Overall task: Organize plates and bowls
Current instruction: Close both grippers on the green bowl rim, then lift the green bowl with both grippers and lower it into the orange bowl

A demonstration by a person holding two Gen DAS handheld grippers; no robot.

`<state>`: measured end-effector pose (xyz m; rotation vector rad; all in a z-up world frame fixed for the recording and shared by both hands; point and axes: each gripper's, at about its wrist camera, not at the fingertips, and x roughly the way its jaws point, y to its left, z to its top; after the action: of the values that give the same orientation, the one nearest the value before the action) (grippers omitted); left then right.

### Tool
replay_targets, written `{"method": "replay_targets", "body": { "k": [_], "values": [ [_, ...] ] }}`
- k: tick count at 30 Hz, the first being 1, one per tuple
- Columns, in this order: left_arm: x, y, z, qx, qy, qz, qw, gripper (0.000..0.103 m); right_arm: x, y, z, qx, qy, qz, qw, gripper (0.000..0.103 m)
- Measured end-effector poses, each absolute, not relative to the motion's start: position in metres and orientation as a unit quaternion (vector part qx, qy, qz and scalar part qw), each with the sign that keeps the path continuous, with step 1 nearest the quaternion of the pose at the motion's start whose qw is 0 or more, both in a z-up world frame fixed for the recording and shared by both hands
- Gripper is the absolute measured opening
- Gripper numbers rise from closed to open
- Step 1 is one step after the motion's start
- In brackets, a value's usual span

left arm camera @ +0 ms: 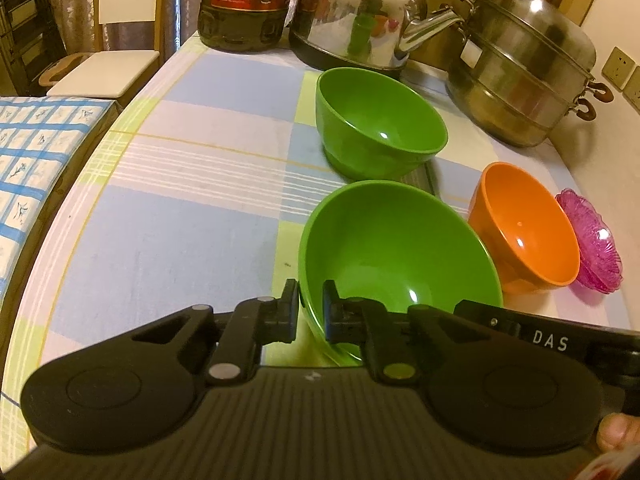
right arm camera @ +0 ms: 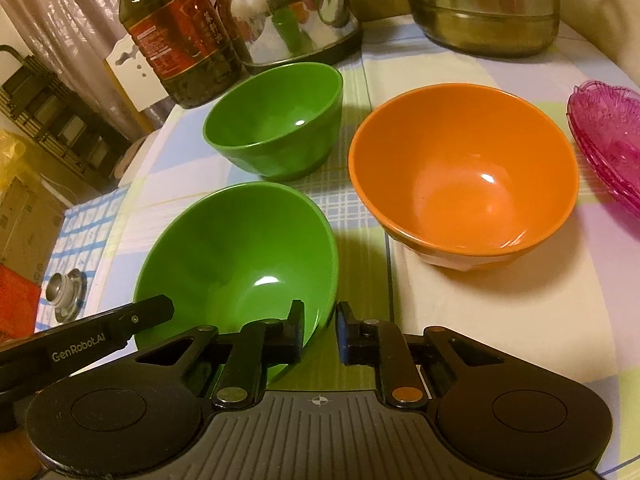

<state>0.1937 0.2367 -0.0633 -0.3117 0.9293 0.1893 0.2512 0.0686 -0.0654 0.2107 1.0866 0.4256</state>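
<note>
A near green bowl [left arm camera: 396,248] is tilted and held off the checked tablecloth. My left gripper [left arm camera: 310,304] is shut on its left rim, one finger inside, one outside. My right gripper [right arm camera: 320,328] is shut on its right rim [right arm camera: 320,264] in the same way. A second green bowl [left arm camera: 376,120] stands upright behind it, also in the right wrist view [right arm camera: 276,120]. An orange bowl [left arm camera: 524,228] stands to the right, also in the right wrist view [right arm camera: 464,176]. Pink glass plates [left arm camera: 592,240] are stacked beside it, also in the right wrist view [right arm camera: 608,136].
At the back of the table stand an oil bottle [right arm camera: 180,36], a steel kettle [left arm camera: 356,12] and a stacked steel steamer pot [left arm camera: 528,68]. A white chair [left arm camera: 108,60] stands past the table's left edge [left arm camera: 60,208].
</note>
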Motion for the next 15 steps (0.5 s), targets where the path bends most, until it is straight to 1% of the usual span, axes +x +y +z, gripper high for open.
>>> {"method": "replay_targets", "body": {
  "k": [15],
  "values": [
    [0.164, 0.201, -0.026, -0.122, 0.431, 0.084, 0.890, 0.011, 0.220, 0.039, -0.035, 0.119, 0.492, 0.202, 0.838, 0.015]
  ]
}}
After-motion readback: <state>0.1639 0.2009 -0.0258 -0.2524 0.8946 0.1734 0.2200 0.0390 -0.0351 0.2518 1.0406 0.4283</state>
